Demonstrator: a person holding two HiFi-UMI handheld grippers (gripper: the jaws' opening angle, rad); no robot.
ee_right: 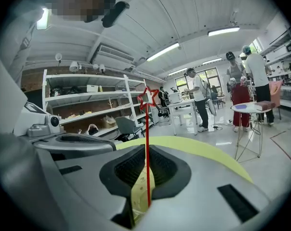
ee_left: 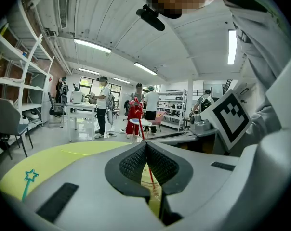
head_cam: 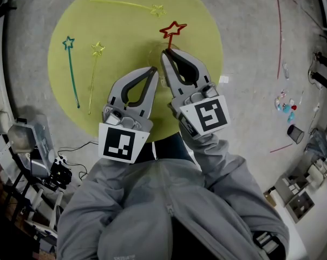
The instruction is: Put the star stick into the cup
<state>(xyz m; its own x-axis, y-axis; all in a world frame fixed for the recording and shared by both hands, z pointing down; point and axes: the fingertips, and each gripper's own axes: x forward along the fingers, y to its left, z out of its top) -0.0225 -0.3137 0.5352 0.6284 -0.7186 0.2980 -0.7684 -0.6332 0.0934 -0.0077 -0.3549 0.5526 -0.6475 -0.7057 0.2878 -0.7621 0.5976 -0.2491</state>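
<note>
A red star stick (head_cam: 173, 30) stands nearly upright, and my right gripper (head_cam: 165, 53) is shut on its shaft. In the right gripper view the red star stick (ee_right: 147, 129) runs through my right gripper (ee_right: 147, 146), its lower end down over the clear cup (ee_right: 139, 189). The clear cup (head_cam: 157, 56) stands on the yellow-green round table (head_cam: 125, 31), faint between the two grippers' tips. My left gripper (head_cam: 153, 69) is shut at the cup's left rim. Under my left gripper (ee_left: 145, 144) the cup (ee_left: 154, 189) shows through the gap, with the red stick (ee_left: 139, 129) leaning behind.
A teal star stick (head_cam: 71, 72) and a yellow star stick (head_cam: 93, 75) lie at the table's left, and another yellow one (head_cam: 125, 5) lies at the far edge. A chair (head_cam: 28, 140) stands left of the table. Small items (head_cam: 287, 107) litter the floor at right. People (ee_left: 103, 105) stand far off.
</note>
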